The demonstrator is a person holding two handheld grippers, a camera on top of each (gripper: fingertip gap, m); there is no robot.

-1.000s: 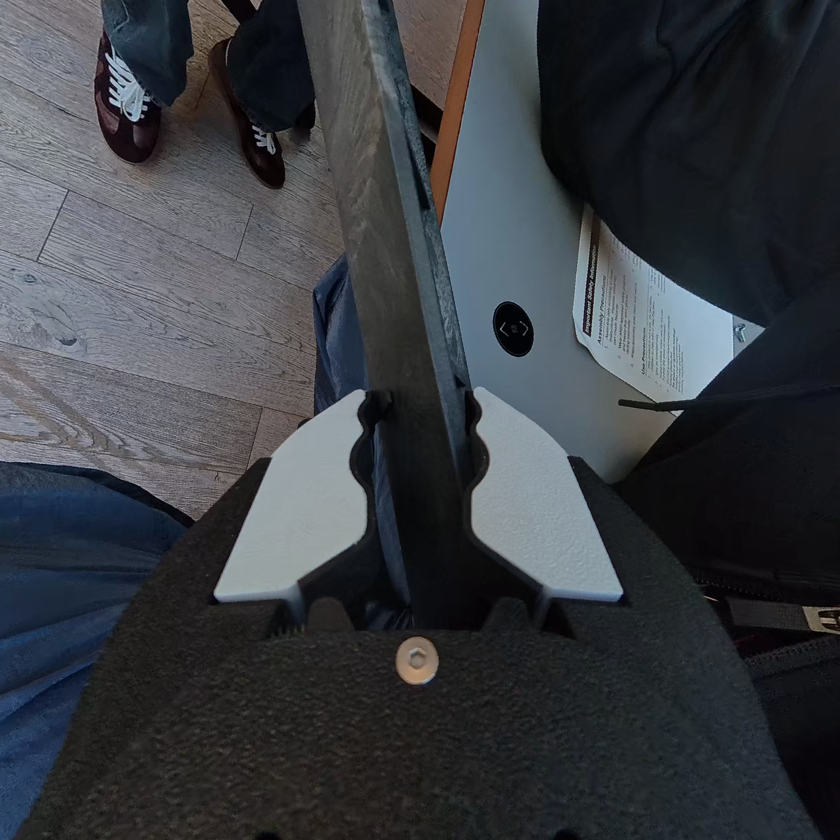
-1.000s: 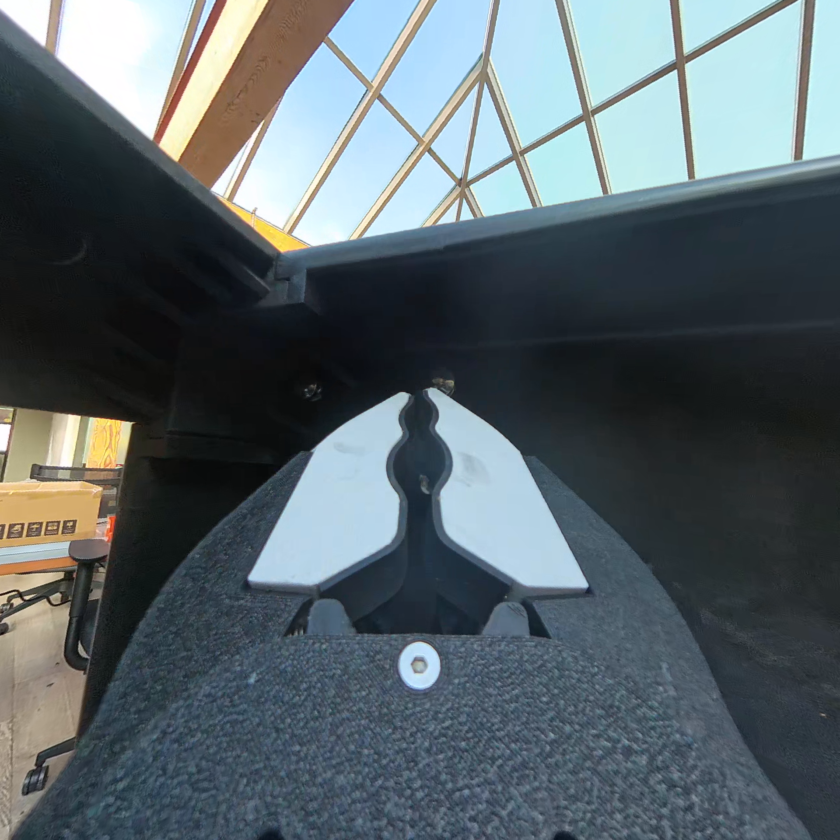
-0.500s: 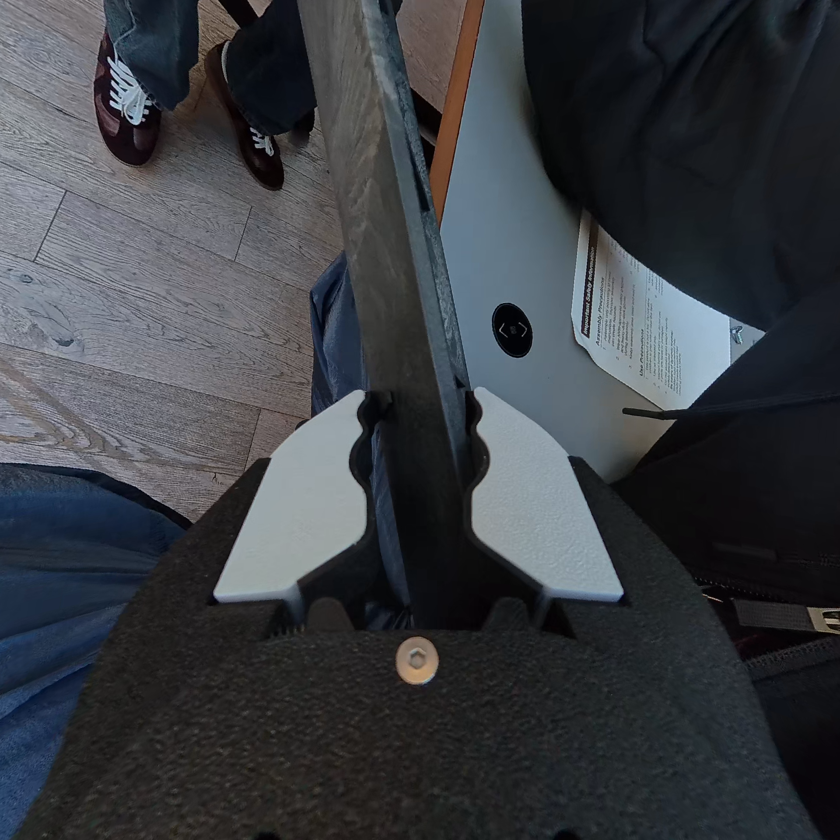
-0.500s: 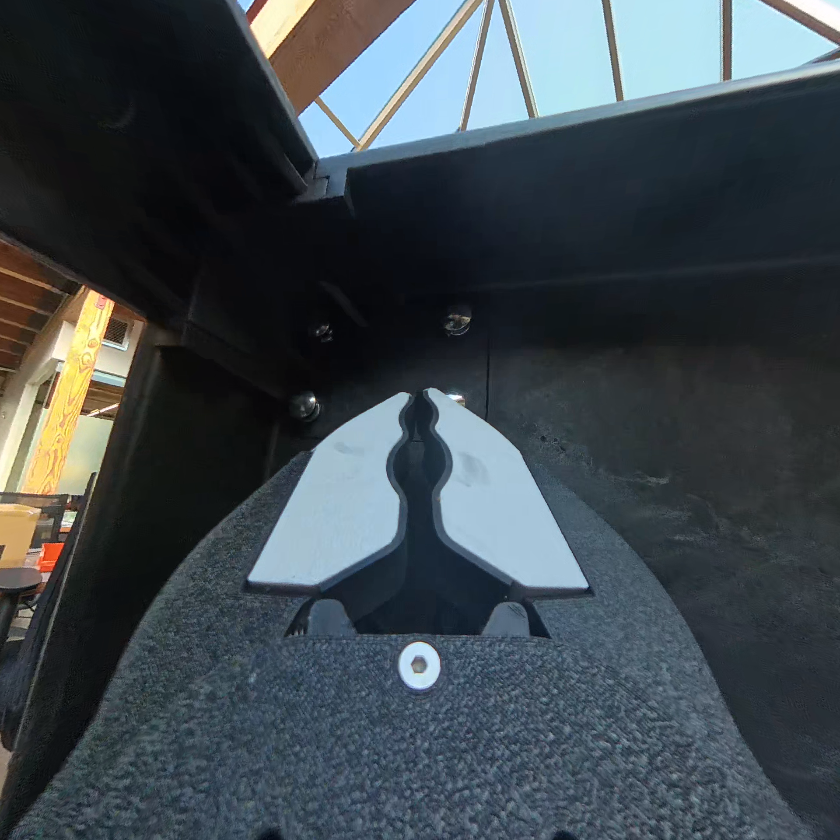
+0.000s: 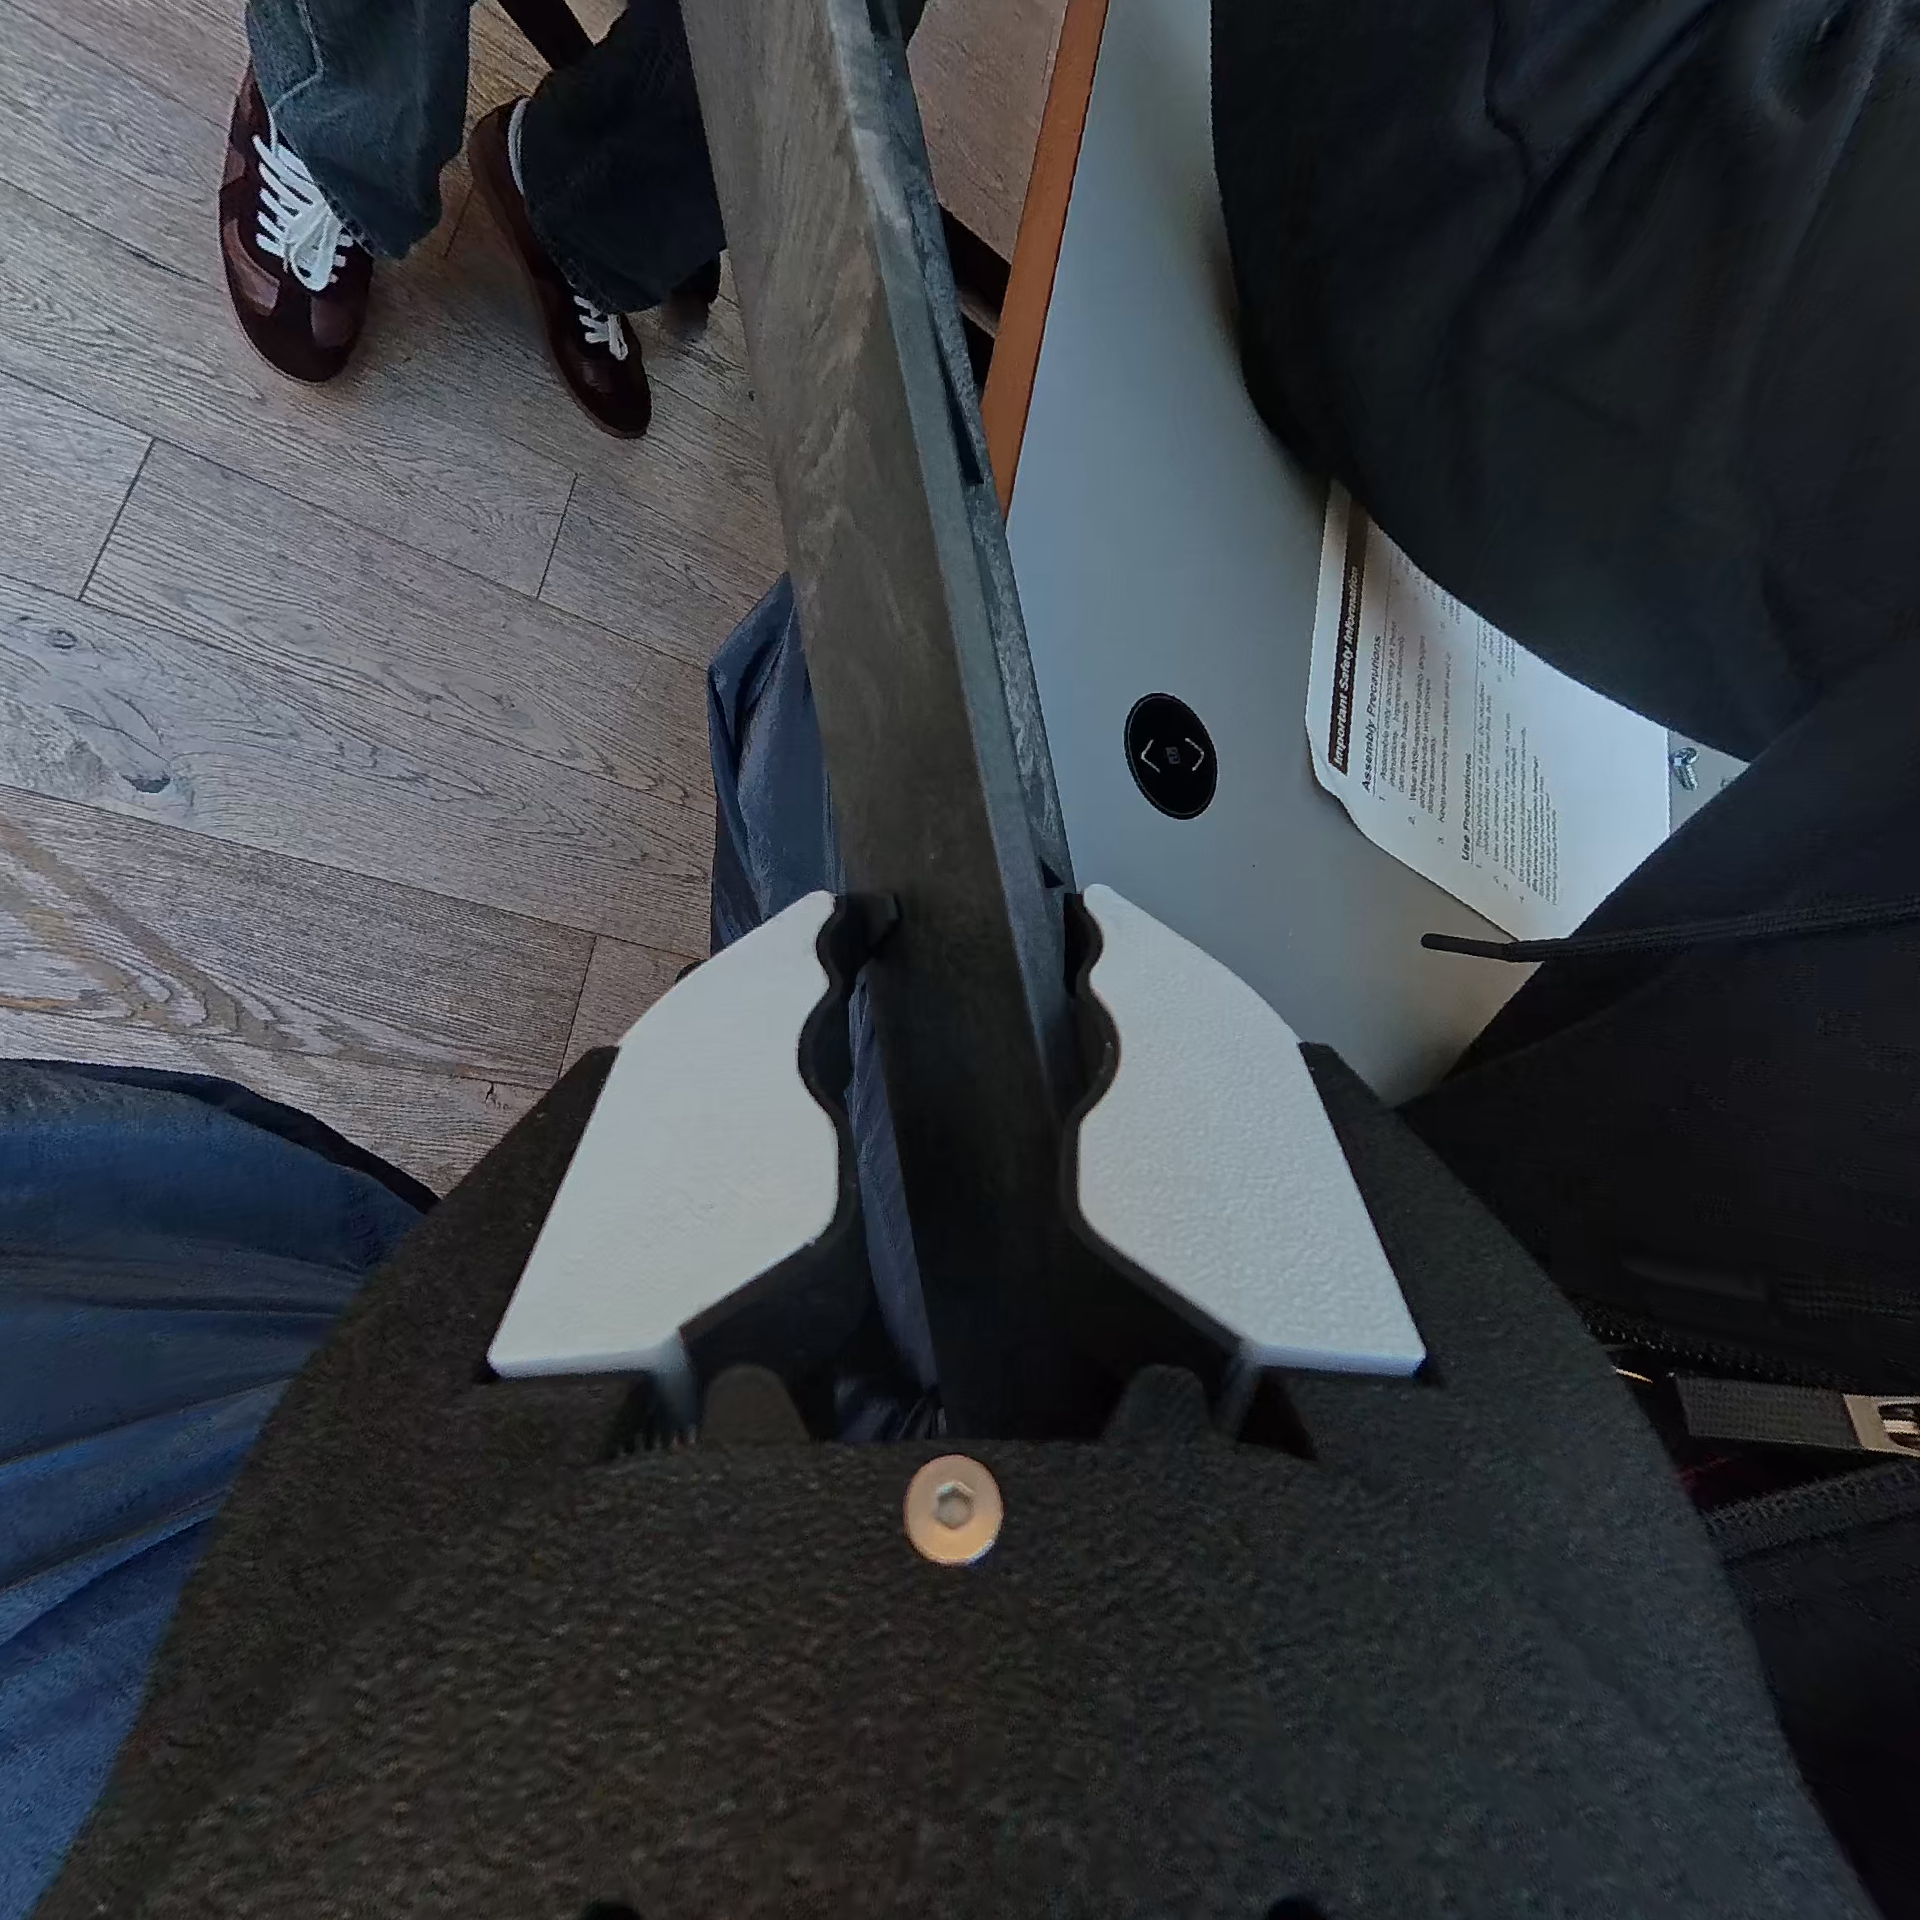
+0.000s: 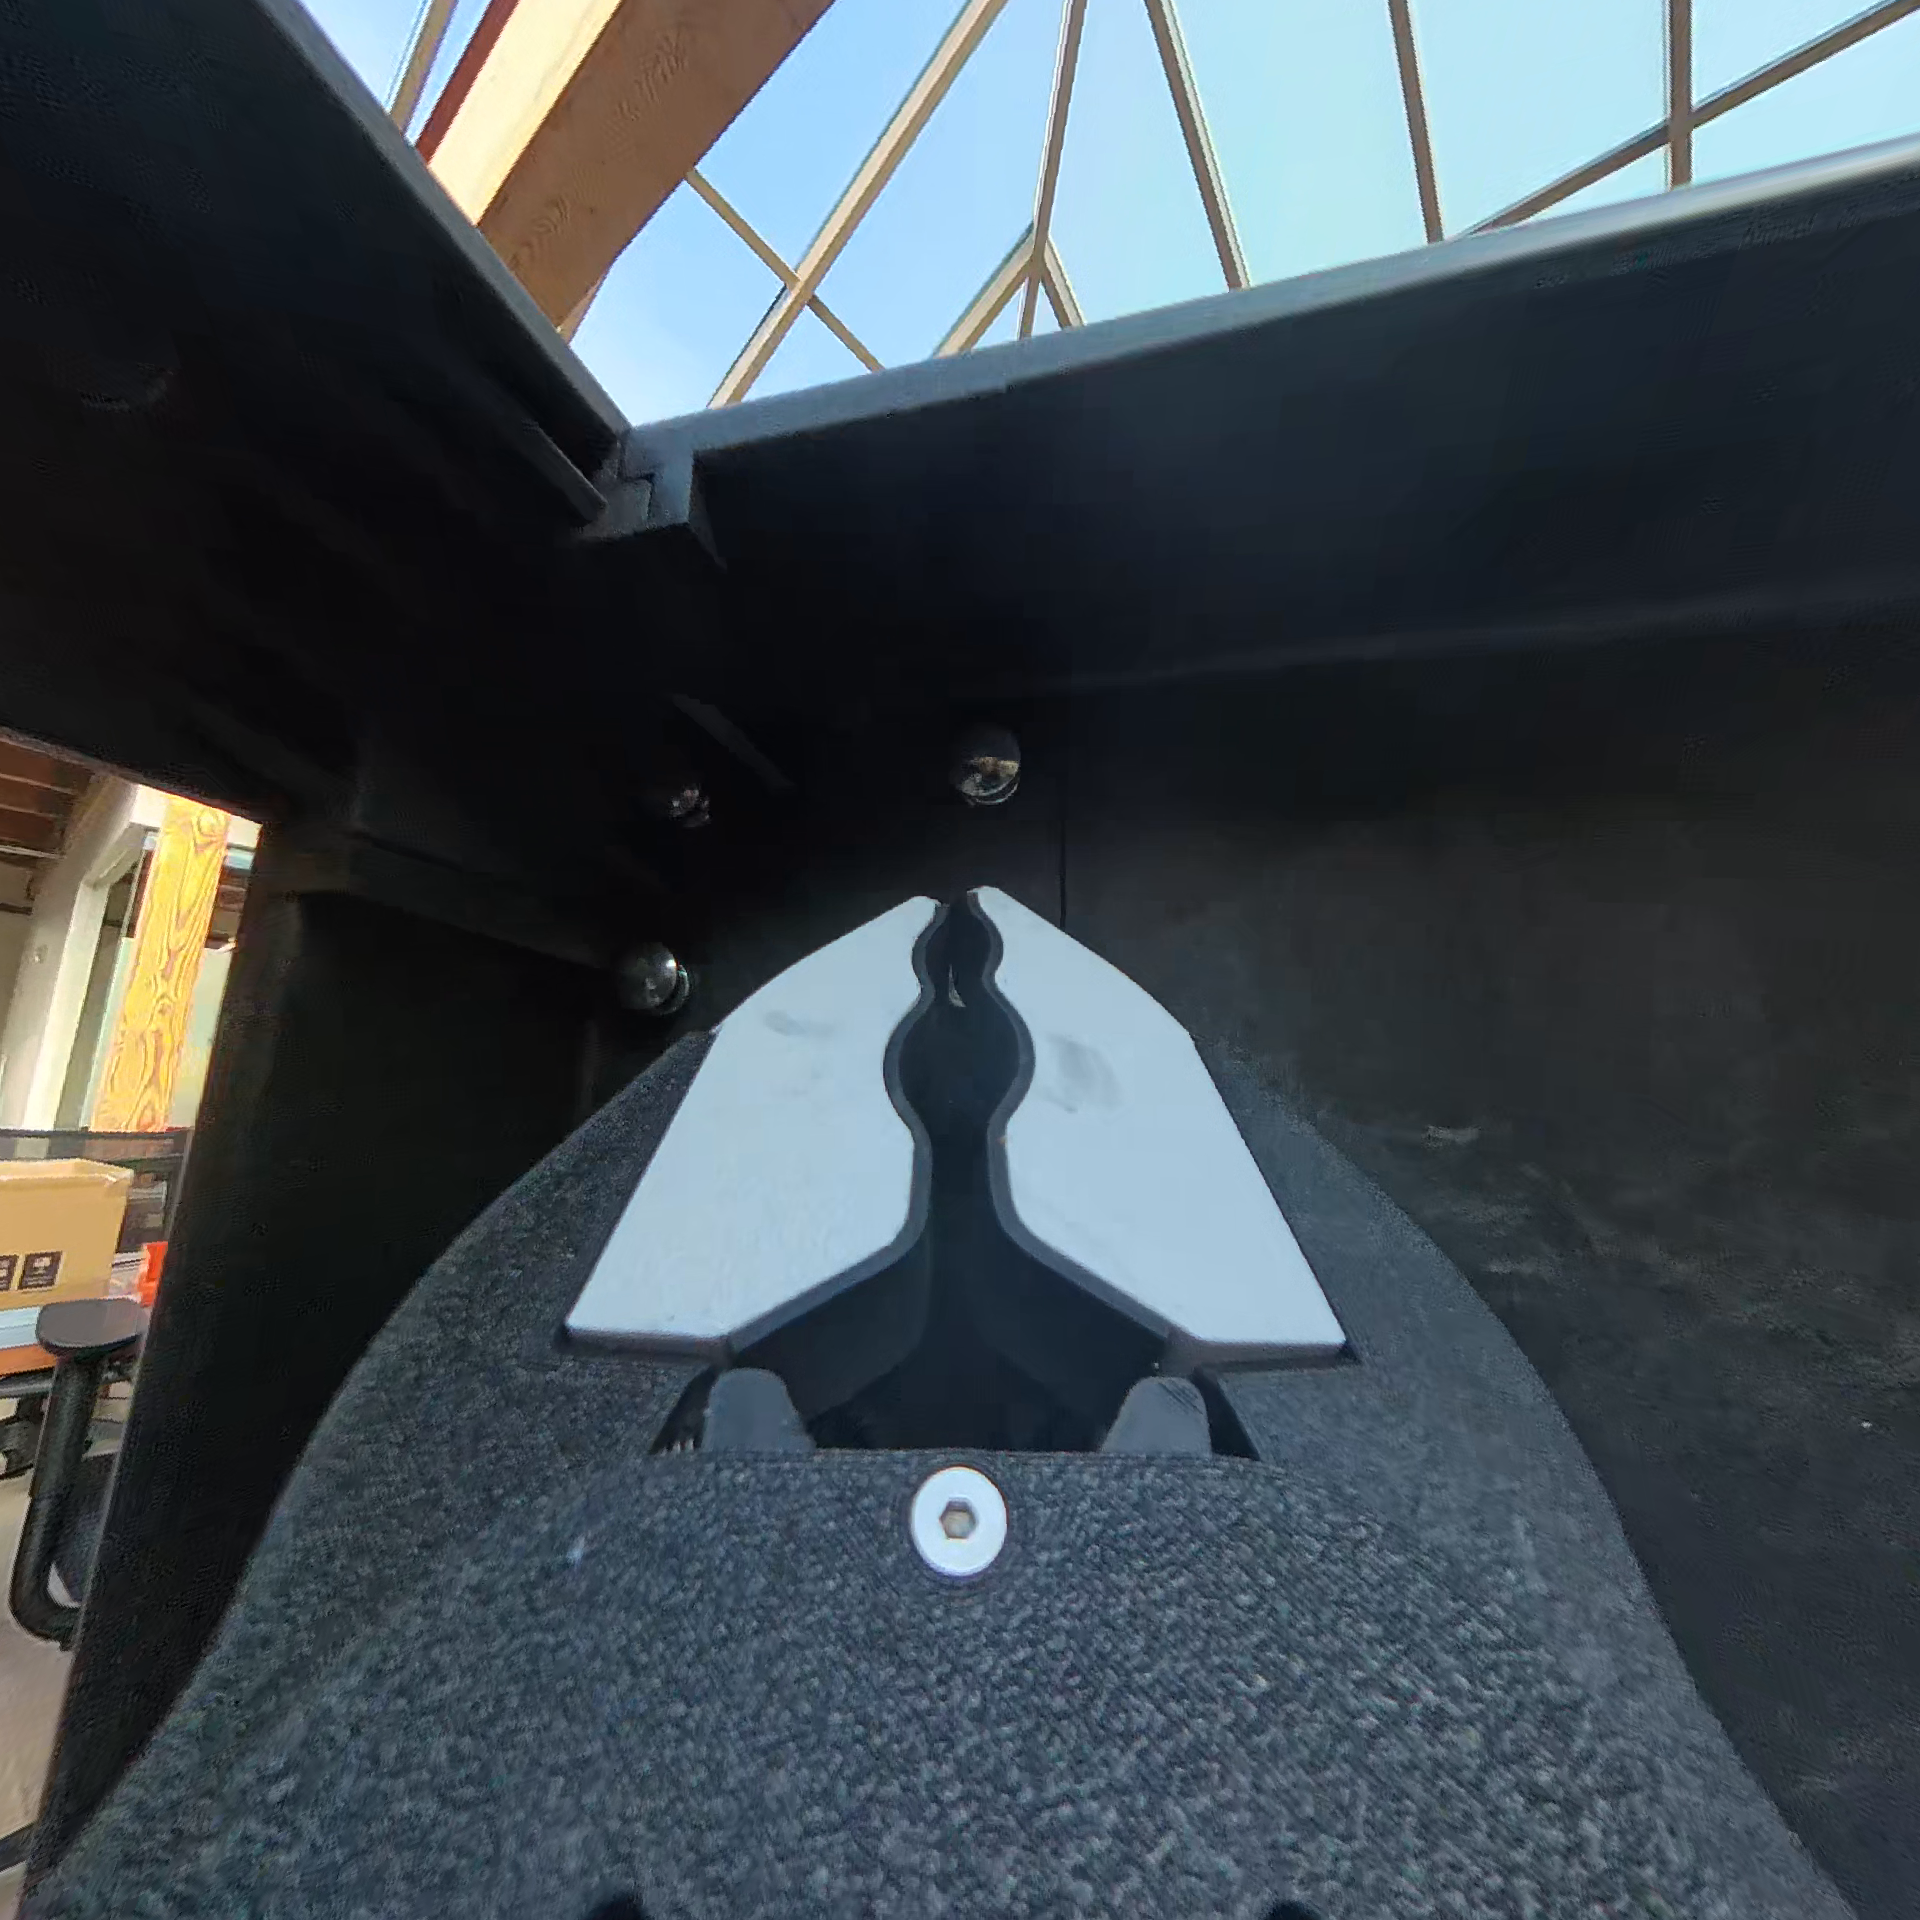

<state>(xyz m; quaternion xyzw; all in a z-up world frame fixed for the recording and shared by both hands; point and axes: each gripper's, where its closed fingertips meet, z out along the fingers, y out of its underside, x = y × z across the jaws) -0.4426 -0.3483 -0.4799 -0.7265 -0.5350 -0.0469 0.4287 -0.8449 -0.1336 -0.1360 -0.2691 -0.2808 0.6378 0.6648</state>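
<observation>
Where the left wrist view begins at its left edge, blue denim fabric [image 5: 135, 1351] is recorded low down, with grey wood-plank flooring [image 5: 312, 675] above it. Two dark red shoes [image 5: 296, 260] with white laces are noted at the upper left, worn by a person in jeans. At centre, the left gripper [image 5: 961, 914] is listed with its jaws clamped on either side of a dark board [image 5: 883, 623] that is held edge-on and runs up out of frame. Just right of the board, a grey tabletop [image 5: 1143, 520] with an orange edge is entered, bearing a round black button [image 5: 1171, 755] and a printed paper sheet [image 5: 1455, 748]. Black clothing [image 5: 1610, 312] is draped over the far right.

In the right wrist view, a cardboard box [image 6: 57, 1226] is seen far left. The right gripper [image 6: 961, 899] is recorded with jaws pressed nearly together at the tips; whether anything is pinched cannot be told. It is pointed into a black frame corner [image 6: 644, 488] studded with shiny bolt heads [image 6: 985, 764], under a glazed roof [image 6: 1299, 125].
</observation>
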